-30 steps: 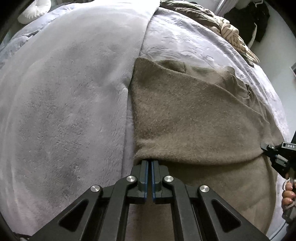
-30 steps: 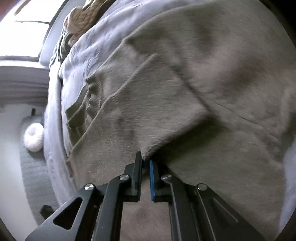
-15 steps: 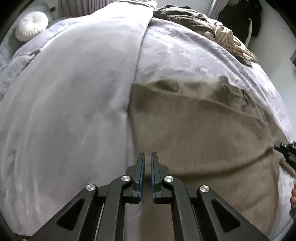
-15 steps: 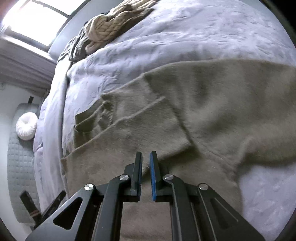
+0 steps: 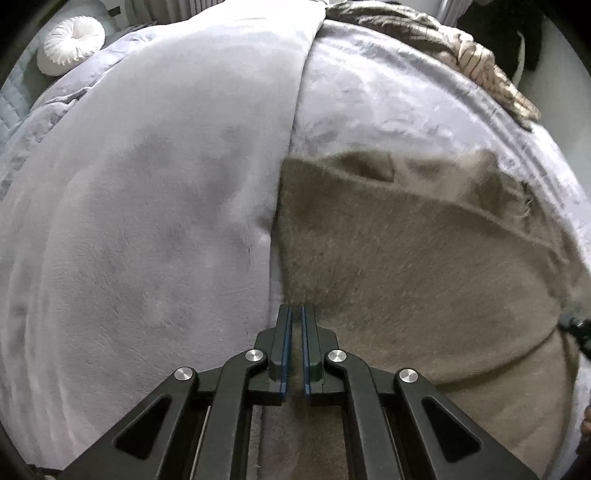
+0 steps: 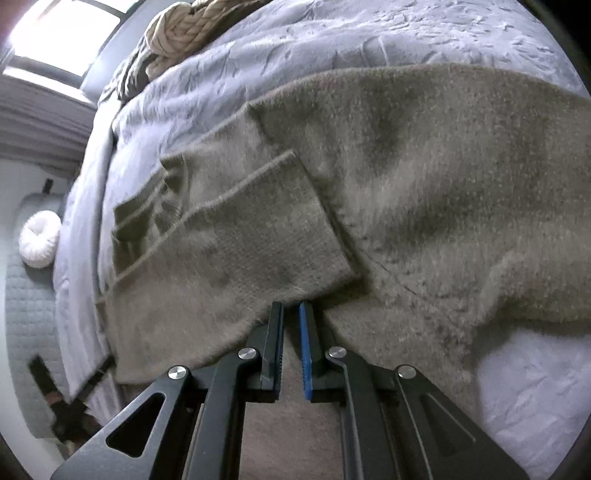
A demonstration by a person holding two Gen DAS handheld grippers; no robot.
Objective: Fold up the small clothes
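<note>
Lavender bedding (image 5: 147,221) covers a wide bed where a taupe fuzzy sweater (image 6: 424,184) lies partly folded, one sleeve (image 6: 240,229) laid across its body. Left gripper (image 5: 294,314) hovers at the sweater's near left edge, jaws slightly parted and gripping nothing; right gripper (image 6: 291,314) likewise, narrowly spread at the sleeve's cuff end. Soft, light and limp, the knit looks best pinched at hem corners or folded edges.

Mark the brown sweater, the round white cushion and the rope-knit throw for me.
brown sweater (image 5: 424,266): left wrist view, middle of the folded-over top layer.
round white cushion (image 5: 72,45): left wrist view, its puckered centre.
rope-knit throw (image 6: 177,31): right wrist view, a thick cream coil at the bed's far edge.
</note>
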